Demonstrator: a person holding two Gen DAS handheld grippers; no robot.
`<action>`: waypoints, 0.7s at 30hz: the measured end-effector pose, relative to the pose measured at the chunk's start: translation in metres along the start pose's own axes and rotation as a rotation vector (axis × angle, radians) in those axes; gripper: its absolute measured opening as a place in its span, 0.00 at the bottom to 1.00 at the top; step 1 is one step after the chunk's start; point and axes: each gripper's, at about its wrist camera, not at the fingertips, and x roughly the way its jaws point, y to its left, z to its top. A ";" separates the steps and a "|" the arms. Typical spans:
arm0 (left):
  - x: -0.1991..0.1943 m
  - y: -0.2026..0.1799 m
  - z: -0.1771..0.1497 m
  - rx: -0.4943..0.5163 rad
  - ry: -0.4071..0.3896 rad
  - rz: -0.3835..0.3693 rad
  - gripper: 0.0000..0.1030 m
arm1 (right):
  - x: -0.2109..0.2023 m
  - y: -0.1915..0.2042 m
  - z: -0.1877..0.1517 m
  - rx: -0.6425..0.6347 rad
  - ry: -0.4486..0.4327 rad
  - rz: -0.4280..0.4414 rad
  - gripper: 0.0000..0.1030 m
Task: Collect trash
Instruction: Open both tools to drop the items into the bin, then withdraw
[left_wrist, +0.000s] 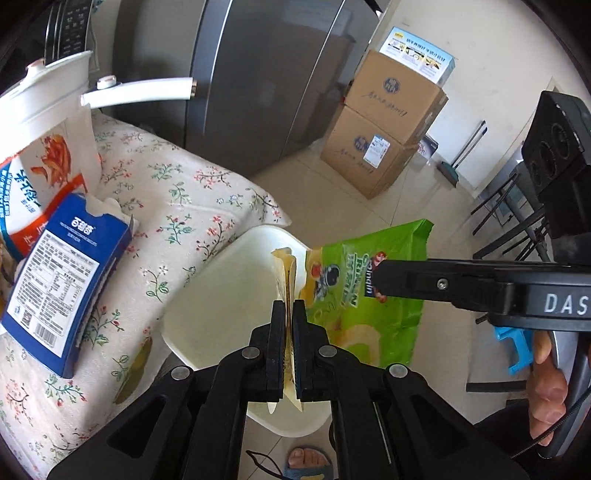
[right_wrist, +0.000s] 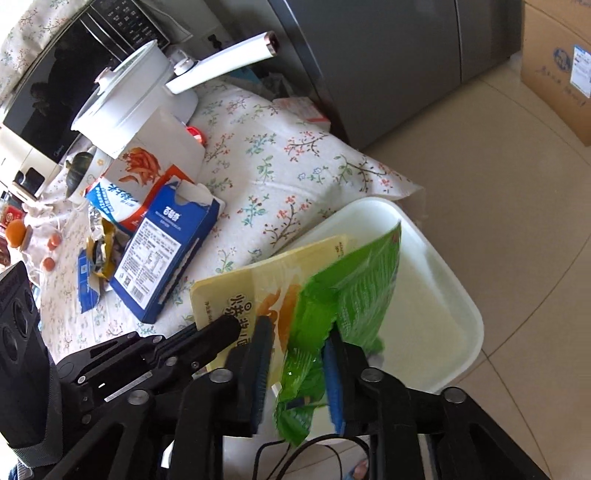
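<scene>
Left wrist view, step: left gripper hangs over the white bin, fingers pinched tight on a yellow wrapper seen edge-on; drop-off looks to be the step in hand.
Left wrist view, next move: spread the fingers so the wrapper falls inside the bin.
Left wrist view, room: the bin sits just off the corner of the floral-clothed bench; open floor beyond, cardboard boxes well apart.
Right wrist view, step: right gripper has its fingers partly spread, the green wrapper loose between them over the bin.
Right wrist view, left to collect: a blue box and crumpled foil lie on the bench.
Right wrist view, risk: both grippers crowd one opening.
</scene>
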 end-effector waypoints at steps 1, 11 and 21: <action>0.002 0.001 0.000 0.002 0.005 0.009 0.04 | -0.001 -0.002 0.001 -0.001 -0.008 -0.012 0.39; -0.006 0.005 0.004 -0.001 -0.028 0.007 0.55 | -0.014 0.001 0.010 -0.012 -0.085 -0.026 0.53; -0.042 0.025 0.005 -0.001 -0.090 0.059 0.58 | -0.016 0.010 0.021 0.018 -0.135 -0.016 0.63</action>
